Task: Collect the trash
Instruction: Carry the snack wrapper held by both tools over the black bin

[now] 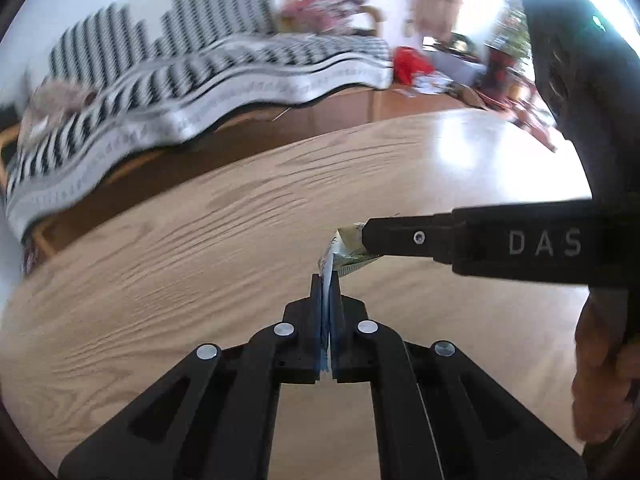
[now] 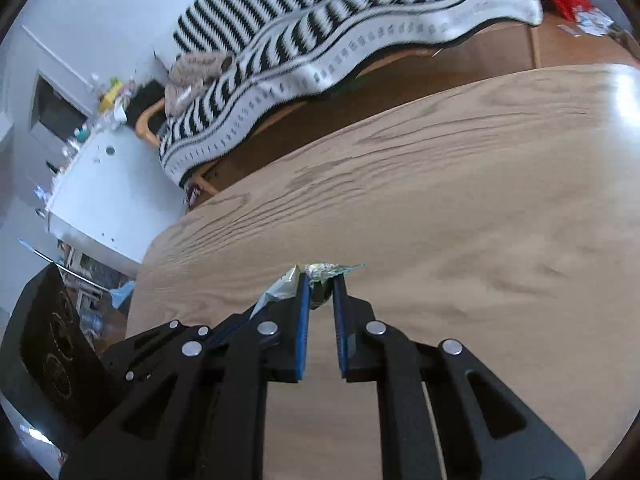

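A crumpled foil wrapper (image 1: 347, 249), white and green, is held above the wooden table (image 1: 200, 264) by both grippers. My left gripper (image 1: 329, 280) is shut on the wrapper's lower white edge. My right gripper (image 1: 366, 236) reaches in from the right in the left wrist view and clamps the wrapper's upper end. In the right wrist view the right gripper (image 2: 320, 280) is shut on the wrapper (image 2: 326, 271) at its fingertips, and the left gripper's fingers (image 2: 240, 320) come in from the lower left, holding the white part (image 2: 280, 290).
A bench with a black-and-white zigzag blanket (image 2: 320, 48) runs behind the table's far edge. A red bag and scattered litter (image 1: 412, 64) lie on the floor beyond. A white cabinet (image 2: 108, 184) stands at the left. A hand (image 1: 600, 380) grips the right gripper's handle.
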